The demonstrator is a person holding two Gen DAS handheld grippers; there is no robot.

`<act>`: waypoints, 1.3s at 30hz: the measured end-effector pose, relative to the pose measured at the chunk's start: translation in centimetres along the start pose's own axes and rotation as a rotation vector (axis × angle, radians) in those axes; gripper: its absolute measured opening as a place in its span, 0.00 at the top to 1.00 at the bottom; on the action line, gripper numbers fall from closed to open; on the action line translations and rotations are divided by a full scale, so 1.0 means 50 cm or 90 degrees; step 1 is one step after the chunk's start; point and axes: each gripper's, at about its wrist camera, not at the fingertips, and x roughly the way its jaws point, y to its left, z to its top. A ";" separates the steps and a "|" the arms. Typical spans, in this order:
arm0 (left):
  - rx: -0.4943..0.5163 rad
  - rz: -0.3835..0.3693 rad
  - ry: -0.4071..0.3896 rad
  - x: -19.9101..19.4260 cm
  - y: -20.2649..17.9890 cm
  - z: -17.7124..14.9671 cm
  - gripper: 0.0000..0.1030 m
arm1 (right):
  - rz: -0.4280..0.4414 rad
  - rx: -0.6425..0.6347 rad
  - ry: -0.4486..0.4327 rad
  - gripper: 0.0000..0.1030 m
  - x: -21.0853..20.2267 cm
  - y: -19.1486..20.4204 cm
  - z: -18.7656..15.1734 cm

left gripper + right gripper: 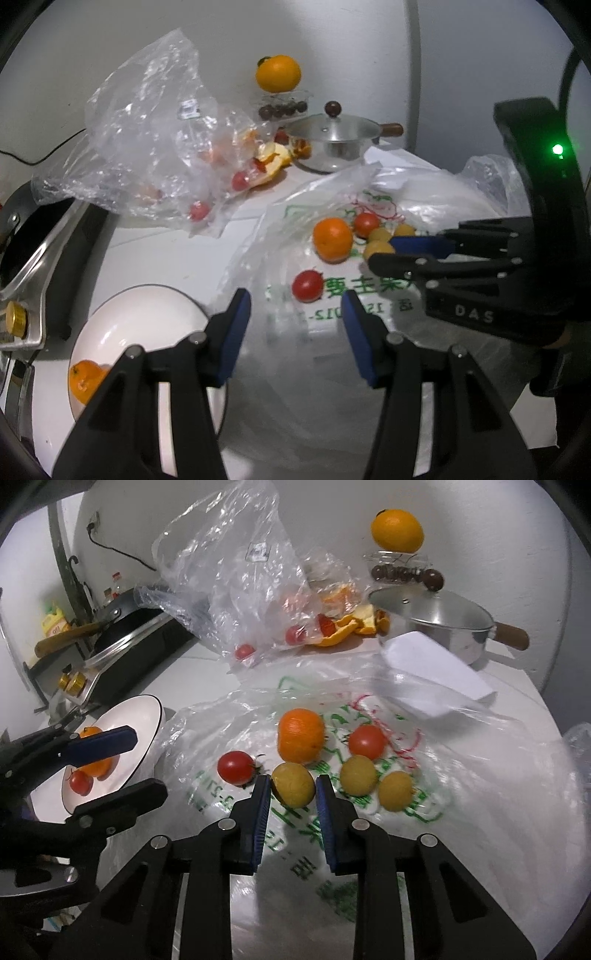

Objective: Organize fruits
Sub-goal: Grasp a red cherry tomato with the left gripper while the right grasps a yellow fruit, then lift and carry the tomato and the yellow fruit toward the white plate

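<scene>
On the left the white plate point(147, 716) already holds a mandarin and a cherry tomato, and the left gripper point(295, 325) hovers spread and empty. The right gripper point(290, 794) pinches the nearest yellow cherry tomato point(293, 784) on the printed plastic bag point(480, 775). Lift gently without squeezing harder, clear the red cherry tomato point(236, 767) beside it, then carry left to the plate.

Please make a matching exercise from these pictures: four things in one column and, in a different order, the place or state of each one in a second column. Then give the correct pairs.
Things
1. big orange
2. yellow fruit
3. white plate
4. orange peel

Places or states
A. beside the metal pot, on the counter
B. on top of a glass jar at the back
C. between the pads of the shut right gripper
D. holds a small orange and a red tomato

Pairs: 1-B, 2-C, 3-D, 4-A
</scene>
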 end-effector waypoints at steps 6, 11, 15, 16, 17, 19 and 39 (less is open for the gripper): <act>0.004 0.002 0.006 0.020 -0.019 0.014 0.49 | 0.000 0.011 -0.011 0.74 -0.020 -0.028 -0.008; 0.008 0.003 0.017 0.045 -0.027 0.019 0.49 | 0.009 0.018 -0.021 0.74 -0.026 -0.046 -0.011; 0.013 0.002 0.023 0.064 -0.033 0.025 0.50 | 0.019 0.021 -0.025 0.74 -0.023 -0.055 -0.010; 0.015 0.001 0.023 0.068 -0.035 0.026 0.50 | 0.021 0.022 -0.026 0.74 -0.024 -0.058 -0.012; 0.018 0.000 0.023 0.073 -0.037 0.028 0.50 | 0.022 0.023 -0.026 0.74 -0.023 -0.060 -0.011; 0.023 0.000 0.024 0.082 -0.040 0.030 0.50 | 0.024 0.024 -0.028 0.74 -0.023 -0.065 -0.012; 0.011 0.003 0.077 0.157 -0.030 0.026 0.72 | 0.038 0.012 -0.032 0.74 -0.023 -0.070 -0.009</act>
